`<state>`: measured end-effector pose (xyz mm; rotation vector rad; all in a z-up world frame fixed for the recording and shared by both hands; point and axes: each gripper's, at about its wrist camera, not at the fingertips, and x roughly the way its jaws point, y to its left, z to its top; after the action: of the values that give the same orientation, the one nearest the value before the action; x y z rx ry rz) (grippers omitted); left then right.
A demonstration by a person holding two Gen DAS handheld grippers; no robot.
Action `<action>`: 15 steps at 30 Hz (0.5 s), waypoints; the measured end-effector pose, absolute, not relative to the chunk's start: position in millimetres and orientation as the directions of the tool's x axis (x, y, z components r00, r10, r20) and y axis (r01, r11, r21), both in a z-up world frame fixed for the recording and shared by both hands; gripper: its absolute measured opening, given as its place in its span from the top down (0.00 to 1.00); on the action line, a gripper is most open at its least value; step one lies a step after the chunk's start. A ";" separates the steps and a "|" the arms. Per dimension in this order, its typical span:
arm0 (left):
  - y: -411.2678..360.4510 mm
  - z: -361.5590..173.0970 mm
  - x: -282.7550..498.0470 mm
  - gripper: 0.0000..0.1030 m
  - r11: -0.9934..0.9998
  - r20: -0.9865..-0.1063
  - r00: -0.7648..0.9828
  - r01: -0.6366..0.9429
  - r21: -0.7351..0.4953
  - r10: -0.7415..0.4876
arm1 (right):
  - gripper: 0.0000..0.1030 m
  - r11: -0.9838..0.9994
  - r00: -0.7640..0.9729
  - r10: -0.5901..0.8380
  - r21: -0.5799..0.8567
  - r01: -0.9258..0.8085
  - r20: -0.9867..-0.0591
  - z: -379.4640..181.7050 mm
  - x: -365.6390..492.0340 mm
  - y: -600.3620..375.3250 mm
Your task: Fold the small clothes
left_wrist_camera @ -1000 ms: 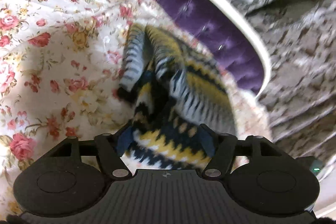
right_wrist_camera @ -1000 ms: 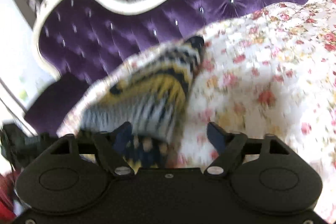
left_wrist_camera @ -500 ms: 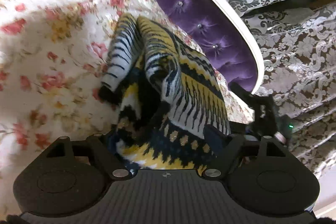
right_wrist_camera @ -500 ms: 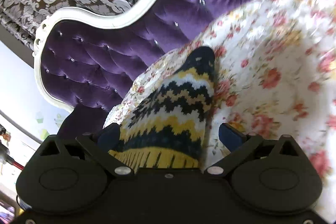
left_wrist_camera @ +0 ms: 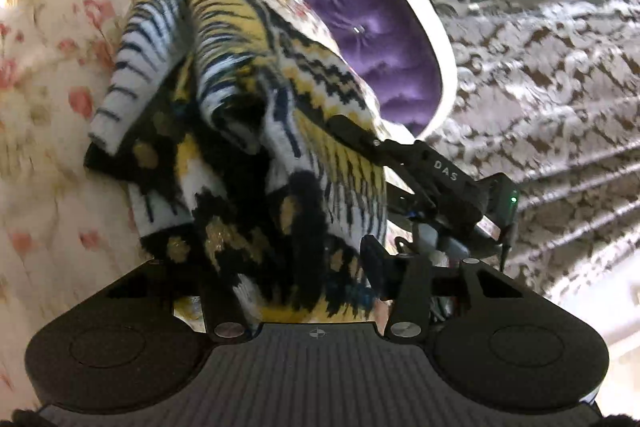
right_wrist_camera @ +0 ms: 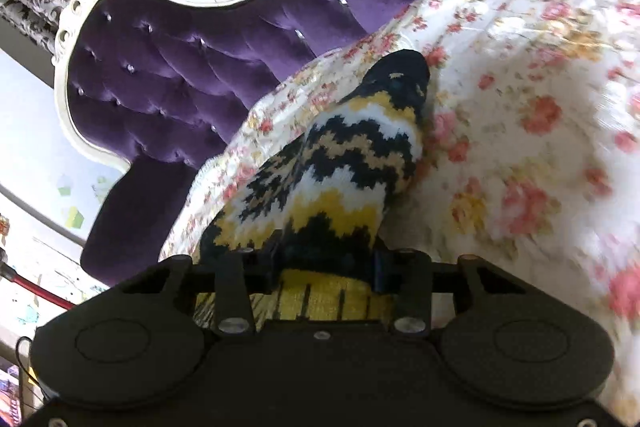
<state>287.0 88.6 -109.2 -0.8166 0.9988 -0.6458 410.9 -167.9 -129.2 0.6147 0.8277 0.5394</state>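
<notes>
Both grippers angle downward. The left gripper and right gripper have just closed on the yellow, black and white zigzag-knit garment, which lies bunched between their fingers on the floral quilted bedspread.

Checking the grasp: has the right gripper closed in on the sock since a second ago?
Yes. The right gripper has just been closing; its fingers now press the sock on the floral bedspread.

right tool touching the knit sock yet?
Touching. The right wrist view shows the right tool, just closed, with both fingers pressed into the knit sock.
</notes>
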 end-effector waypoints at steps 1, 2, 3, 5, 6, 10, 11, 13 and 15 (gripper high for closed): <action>86.8 -108.1 279.0 0.54 0.537 -0.460 0.400 0.103 -0.837 -0.793 | 0.50 0.703 0.562 0.651 0.684 -0.195 -0.509 -129.5 403.0 -171.6; 84.7 -106.7 271.7 0.54 0.534 -0.458 0.395 0.105 -0.839 -0.797 | 0.50 0.703 0.559 0.651 0.685 -0.189 -0.513 -130.1 393.7 -175.8; 82.4 -105.1 262.9 0.54 0.536 -0.461 0.390 0.107 -0.837 -0.797 | 0.50 0.704 0.557 0.650 0.686 -0.184 -0.518 -130.1 385.5 -179.3; 76.9 -101.7 241.8 0.53 0.542 -0.468 0.370 0.124 -0.831 -0.803 | 0.50 0.708 0.550 0.648 0.683 -0.179 -0.528 -132.0 364.7 -186.8; 73.8 -100.3 229.8 0.53 0.544 -0.473 0.357 0.131 -0.829 -0.806 | 0.50 0.712 0.546 0.646 0.679 -0.178 -0.534 -132.6 354.4 -190.0; 60.9 -97.4 185.5 0.52 0.544 -0.483 0.310 0.147 -0.826 -0.819 | 0.50 0.719 0.530 0.648 0.669 -0.188 -0.547 -137.1 304.0 -201.0; 58.7 -97.3 174.1 0.52 0.542 -0.484 0.301 0.151 -0.827 -0.822 | 0.50 0.719 0.524 0.651 0.668 -0.192 -0.550 -137.1 290.6 -201.8; 51.4 -96.4 148.8 0.50 0.533 -0.481 0.277 0.160 -0.831 -0.832 | 0.48 0.718 0.511 0.657 0.666 -0.202 -0.554 -137.4 262.5 -203.4; 46.6 -95.6 126.1 0.48 0.533 -0.482 0.262 0.179 -0.827 -0.836 | 0.48 0.718 0.504 0.662 0.663 -0.212 -0.555 -136.5 238.4 -203.1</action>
<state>126.1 46.6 -95.6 -0.7332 1.0943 -0.7765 238.4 -203.1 -136.5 0.5664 0.8960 0.5627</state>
